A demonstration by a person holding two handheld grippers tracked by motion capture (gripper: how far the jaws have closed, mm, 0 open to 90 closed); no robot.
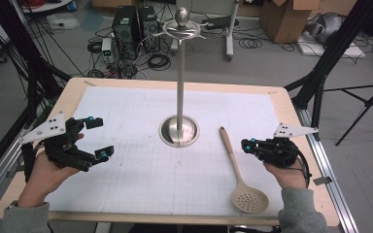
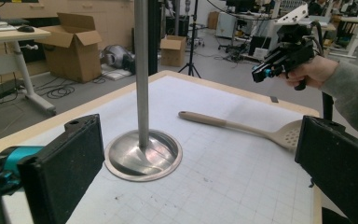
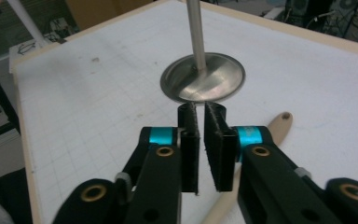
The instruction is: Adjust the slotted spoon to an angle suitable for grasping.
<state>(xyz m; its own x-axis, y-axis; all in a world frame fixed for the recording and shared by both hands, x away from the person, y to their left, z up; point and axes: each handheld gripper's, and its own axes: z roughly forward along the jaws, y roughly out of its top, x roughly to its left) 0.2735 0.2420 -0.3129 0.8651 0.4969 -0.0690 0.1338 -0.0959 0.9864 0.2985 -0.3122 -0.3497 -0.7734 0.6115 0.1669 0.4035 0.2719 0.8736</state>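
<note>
The left gripper (image 1: 99,138) is holding its jaws wide apart over the table's (image 1: 126,92) left edge, grasping nothing, in the high view. The right gripper (image 1: 245,144) is hovering by the right edge with jaws nearly together and nothing between them. The stand (image 1: 179,97) is rising from mid-table, and the spoon (image 1: 240,170) is lying flat to its right, bowl toward the near edge, just left of the right gripper.

In the left gripper view, the jaws are framing the stand (image 2: 142,135) and spoon (image 2: 242,127); the right gripper (image 2: 257,74) is hanging above the far edge.

In the right gripper view, the gripper (image 3: 201,140) is showing a narrow gap between pads, above the mat; the spoon's (image 3: 272,127) handle is passing beneath its right side.
</note>
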